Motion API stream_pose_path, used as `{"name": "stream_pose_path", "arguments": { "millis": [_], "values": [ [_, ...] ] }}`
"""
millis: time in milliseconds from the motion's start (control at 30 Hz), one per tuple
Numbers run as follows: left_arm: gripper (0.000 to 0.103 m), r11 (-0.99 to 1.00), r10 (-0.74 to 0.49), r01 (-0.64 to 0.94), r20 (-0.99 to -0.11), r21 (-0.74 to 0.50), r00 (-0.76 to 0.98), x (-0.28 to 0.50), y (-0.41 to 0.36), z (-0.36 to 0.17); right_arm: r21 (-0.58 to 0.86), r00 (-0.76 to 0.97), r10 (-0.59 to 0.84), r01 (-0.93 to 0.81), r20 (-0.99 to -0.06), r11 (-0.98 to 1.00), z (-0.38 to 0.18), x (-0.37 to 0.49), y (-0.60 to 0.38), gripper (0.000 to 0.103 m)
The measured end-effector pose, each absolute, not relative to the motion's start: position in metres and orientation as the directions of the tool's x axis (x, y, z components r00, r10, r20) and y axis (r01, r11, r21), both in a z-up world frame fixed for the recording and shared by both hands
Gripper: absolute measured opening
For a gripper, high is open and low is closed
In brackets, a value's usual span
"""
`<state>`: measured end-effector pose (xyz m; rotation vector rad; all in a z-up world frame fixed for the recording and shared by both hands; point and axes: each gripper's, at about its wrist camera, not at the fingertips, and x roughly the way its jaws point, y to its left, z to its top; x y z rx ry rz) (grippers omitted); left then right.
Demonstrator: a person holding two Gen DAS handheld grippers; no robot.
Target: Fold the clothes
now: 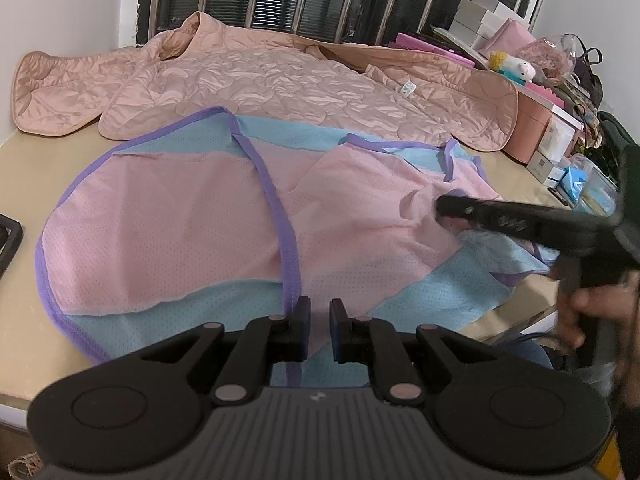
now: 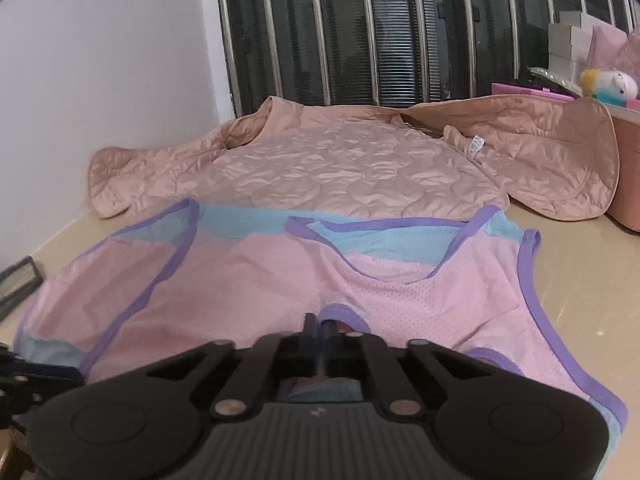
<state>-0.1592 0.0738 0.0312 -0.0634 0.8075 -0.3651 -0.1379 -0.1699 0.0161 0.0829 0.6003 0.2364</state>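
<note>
The pink and blue mesh vest point(image 2: 420, 292) lies flat on the table point(image 1: 24, 184), just in front of the quilted jacket point(image 1: 280, 80). The right gripper point(image 2: 322, 326) is clenched on the vest's purple-trimmed near edge. The left gripper point(image 1: 319, 312) hovers over the hem, jaws narrowly parted, grasping nothing.

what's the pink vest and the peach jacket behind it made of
Vest: looks like a thin sports mesh, probably synthetic, matte, with tiny holes all over and purple tape edging. Jacket: quilted padded cloth with a satin-like sheen, its stitched puffs catching the light.
</note>
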Motion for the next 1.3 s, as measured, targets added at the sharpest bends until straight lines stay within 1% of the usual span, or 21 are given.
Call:
{"name": "stream_pose_path", "arguments": {
  "millis": [100,233,333,400,467,500,533,567,600,633,667,700,733,800,933,1033,1067,1100,1133,1300],
  "values": [
    [0.011,0.935,-0.346,0.296,-0.693,-0.196,0.632,-0.159,0.076,0.030,0.161,0.795,0.264,-0.210,-0.546,0.964,0.029,-0.142,-0.181,0.001],
    [0.011,0.934,-0.347,0.296,-0.692,-0.198,0.633,-0.159,0.077,0.030,0.081,0.777,0.265,-0.267,-0.571,0.960,0.043,-0.143,-0.188,0.001],
    [0.011,0.935,-0.345,0.295,-0.693,-0.195,0.634,-0.159,0.075,0.030,-0.047,0.773,0.218,-0.305,-0.596,0.951,0.041,-0.144,-0.182,0.001],
    [0.011,0.936,-0.343,0.296,-0.693,-0.193,0.633,-0.159,0.075,0.031,-0.160,0.776,0.165,-0.324,-0.609,0.933,0.035,-0.145,-0.172,0.002],
    [0.011,0.936,-0.343,0.296,-0.694,-0.193,0.632,-0.158,0.075,0.031,-0.229,0.793,0.126,-0.319,-0.597,0.920,0.031,-0.148,-0.164,0.002],
    [0.011,0.936,-0.343,0.297,-0.695,-0.192,0.632,-0.159,0.075,0.031,-0.237,0.798,0.113,-0.306,-0.592,0.922,0.031,-0.149,-0.162,0.008],
    [0.011,0.935,-0.343,0.298,-0.695,-0.191,0.632,-0.159,0.075,0.031,-0.245,0.803,0.099,-0.293,-0.588,0.924,0.031,-0.150,-0.161,0.016],
    [0.011,0.935,-0.343,0.299,-0.695,-0.190,0.631,-0.159,0.075,0.031,-0.234,0.805,0.097,-0.283,-0.585,0.930,0.032,-0.151,-0.161,0.020],
    [0.011,0.935,-0.344,0.300,-0.695,-0.189,0.631,-0.160,0.075,0.031,-0.148,0.794,0.143,-0.282,-0.591,0.948,0.035,-0.153,-0.167,0.029],
    [0.011,0.935,-0.344,0.298,-0.695,-0.192,0.631,-0.160,0.076,0.031,-0.029,0.772,0.217,-0.292,-0.597,0.956,0.037,-0.154,-0.174,0.030],
    [0.011,0.935,-0.344,0.298,-0.695,-0.193,0.631,-0.160,0.076,0.031,0.076,0.741,0.291,-0.310,-0.605,0.948,0.037,-0.153,-0.179,0.030],
    [0.011,0.935,-0.343,0.298,-0.696,-0.191,0.631,-0.160,0.075,0.032,0.128,0.723,0.323,-0.313,-0.611,0.941,0.034,-0.152,-0.181,0.030],
    [0.011,0.936,-0.342,0.298,-0.696,-0.189,0.631,-0.160,0.075,0.032,0.140,0.717,0.321,-0.301,-0.619,0.943,0.030,-0.152,-0.179,0.030],
    [0.011,0.936,-0.340,0.299,-0.697,-0.185,0.632,-0.161,0.074,0.031,0.105,0.733,0.272,-0.266,-0.624,0.958,0.023,-0.152,-0.174,0.030],
    [0.011,0.937,-0.338,0.296,-0.696,-0.186,0.633,-0.161,0.073,0.032,0.052,0.770,0.218,-0.235,-0.600,0.971,0.018,-0.158,-0.161,0.030],
    [0.011,0.937,-0.336,0.296,-0.696,-0.183,0.634,-0.161,0.072,0.032,0.028,0.787,0.213,-0.242,-0.579,0.970,0.014,-0.160,-0.155,0.029],
    [0.011,0.937,-0.337,0.296,-0.696,-0.184,0.634,-0.161,0.073,0.032,0.014,0.791,0.216,-0.254,-0.572,0.967,0.014,-0.161,-0.154,0.025],
    [0.011,0.937,-0.338,0.296,-0.696,-0.186,0.634,-0.161,0.073,0.031,-0.002,0.792,0.222,-0.271,-0.569,0.962,0.014,-0.162,-0.151,0.008],
    [0.011,0.937,-0.339,0.296,-0.696,-0.187,0.634,-0.161,0.073,0.031,-0.020,0.790,0.226,-0.289,-0.570,0.957,0.014,-0.163,-0.148,0.004],
    [0.011,0.936,-0.340,0.296,-0.695,-0.189,0.633,-0.161,0.074,0.031,-0.119,0.802,0.196,-0.314,-0.564,0.942,0.019,-0.170,-0.146,0.004]
  ]
}}
